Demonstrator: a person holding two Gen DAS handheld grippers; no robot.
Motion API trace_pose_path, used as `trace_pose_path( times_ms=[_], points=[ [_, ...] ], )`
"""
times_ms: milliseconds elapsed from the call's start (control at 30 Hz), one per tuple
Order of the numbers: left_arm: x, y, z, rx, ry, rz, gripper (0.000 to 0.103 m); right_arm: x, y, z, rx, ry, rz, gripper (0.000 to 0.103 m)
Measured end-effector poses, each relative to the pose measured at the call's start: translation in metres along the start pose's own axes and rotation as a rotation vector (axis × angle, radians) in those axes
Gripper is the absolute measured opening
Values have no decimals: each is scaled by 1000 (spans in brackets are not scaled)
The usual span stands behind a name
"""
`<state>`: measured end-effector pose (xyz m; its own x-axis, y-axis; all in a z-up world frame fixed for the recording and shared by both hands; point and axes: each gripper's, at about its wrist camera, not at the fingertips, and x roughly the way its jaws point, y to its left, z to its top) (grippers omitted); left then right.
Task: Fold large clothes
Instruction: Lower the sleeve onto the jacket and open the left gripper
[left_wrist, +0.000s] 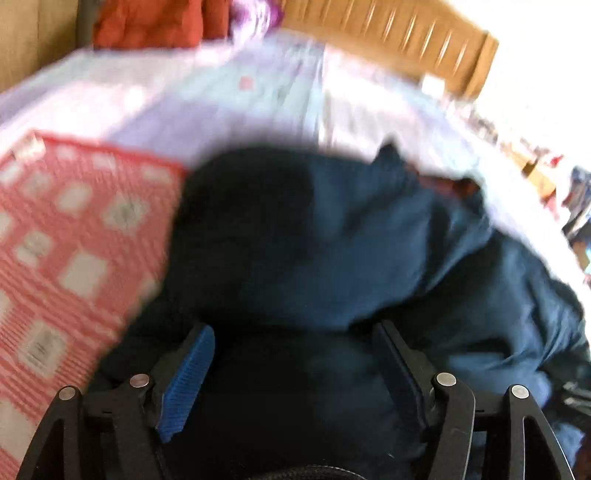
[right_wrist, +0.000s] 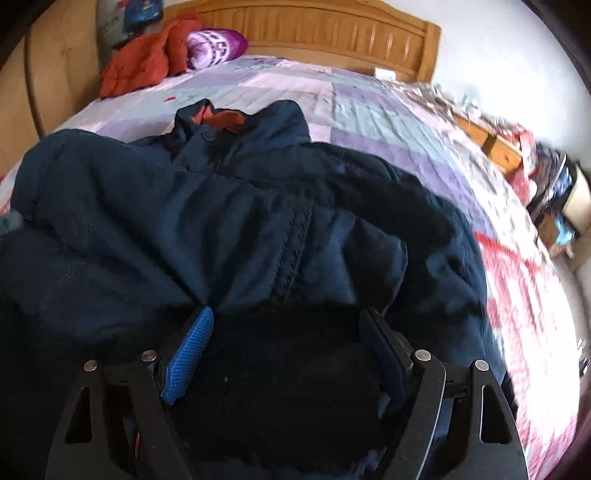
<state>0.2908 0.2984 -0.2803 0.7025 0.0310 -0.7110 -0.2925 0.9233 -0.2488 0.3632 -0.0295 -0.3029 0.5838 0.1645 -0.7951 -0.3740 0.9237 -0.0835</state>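
On the bed (right_wrist: 369, 110), over the lilac quilt, the dark blue jacket (right_wrist: 229, 206) lies in a bunched heap with its collar (right_wrist: 221, 120) toward the headboard (right_wrist: 332, 33), so I judge the folding is only at its start and no neat fold is made yet. My left gripper (left_wrist: 295, 332) and right gripper (right_wrist: 286, 319) both have their jaws wide apart just above the cloth, holding nothing, and the left view is too blurred to tell more
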Motion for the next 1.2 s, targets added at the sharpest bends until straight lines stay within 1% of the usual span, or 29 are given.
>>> trace_pose_path(
  times_ms=[33, 100, 167, 200, 233, 267, 300, 333, 367, 400, 433, 467, 533, 600, 633, 667, 700, 733, 767, 800, 833, 900, 933, 967, 1033, 1067, 1133, 1167, 1200],
  points=[
    [-6, 3, 10, 19, -33, 21, 75, 0, 0, -2, 0, -1, -5, 83],
    [2, 11, 30, 14, -32, 67, 76, -1, 4, -3, -9, -6, -17, 83],
    [37, 23, 51, -19, 66, 106, 79, 0, 2, -5, -1, -9, -16, 83],
    [61, 26, 58, -27, 150, 112, 80, -2, 2, -7, 2, -10, -15, 83],
    [95, 31, 63, -40, 255, 124, 84, -2, 2, -6, 3, -12, -13, 83],
    [115, 34, 62, -34, 307, 150, 93, -2, 1, -7, 2, -15, -11, 83],
    [131, 31, 62, -13, 341, 178, 97, -3, -2, -8, 6, -14, -13, 83],
    [144, 27, 62, 8, 355, 203, 103, -4, -4, -10, 7, -12, -21, 84],
    [153, 23, 63, 26, 357, 225, 103, -4, -16, -13, 54, 1, -9, 85],
    [157, 20, 64, 40, 350, 228, 103, -4, -24, -17, 109, 6, 20, 86],
    [162, 18, 64, 56, 343, 233, 103, -4, -28, -20, 127, 7, 31, 86],
    [164, 16, 62, 55, 338, 232, 103, -5, -26, -21, 103, 4, 18, 86],
    [164, 27, 60, -31, 343, 194, 103, -8, -20, -21, 57, -4, -13, 86],
    [147, 36, 61, -123, 324, 146, 100, -16, -18, -18, 46, -16, -42, 86],
    [133, 39, 61, -154, 296, 112, 96, -25, -17, -16, 33, -43, -72, 86],
    [112, 40, 60, -168, 243, 67, 96, -40, -12, -14, 12, -96, -103, 86],
    [95, 39, 59, -158, 192, 44, 96, -60, -5, -10, -9, -177, -116, 86],
    [76, 36, 58, -128, 135, 38, 96, -75, 1, -6, -15, -235, -101, 86],
    [60, 33, 55, -89, 86, 47, 97, -87, 12, 3, -17, -289, -57, 86],
    [54, 31, 52, -60, 64, 66, 97, -90, 21, 11, -23, -302, -24, 86],
    [54, 30, 49, -41, 74, 84, 97, -88, 40, 27, -41, -301, 25, 86],
    [70, 32, 33, -42, 162, 100, 97, -74, 77, 53, -69, -272, 97, 86],
    [73, 34, 22, -57, 183, 98, 97, -63, 103, 68, -78, -252, 135, 86],
    [69, 35, 16, -70, 175, 97, 97, -51, 128, 81, -99, -216, 159, 86],
    [60, 43, 5, -103, 138, 98, 97, -28, 160, 94, -136, -152, 194, 86],
    [57, 47, -3, -120, 126, 102, 97, -11, 171, 96, -161, -101, 169, 86],
    [51, 52, -20, -148, 102, 99, 97, 20, 162, 85, -170, -4, 87, 86],
    [49, 53, -29, -168, 96, 78, 97, 34, 140, 73, -132, 35, 86, 86],
    [48, 52, -36, -164, 85, 66, 97, 36, 127, 66, -104, 28, 108, 85]
  ],
)
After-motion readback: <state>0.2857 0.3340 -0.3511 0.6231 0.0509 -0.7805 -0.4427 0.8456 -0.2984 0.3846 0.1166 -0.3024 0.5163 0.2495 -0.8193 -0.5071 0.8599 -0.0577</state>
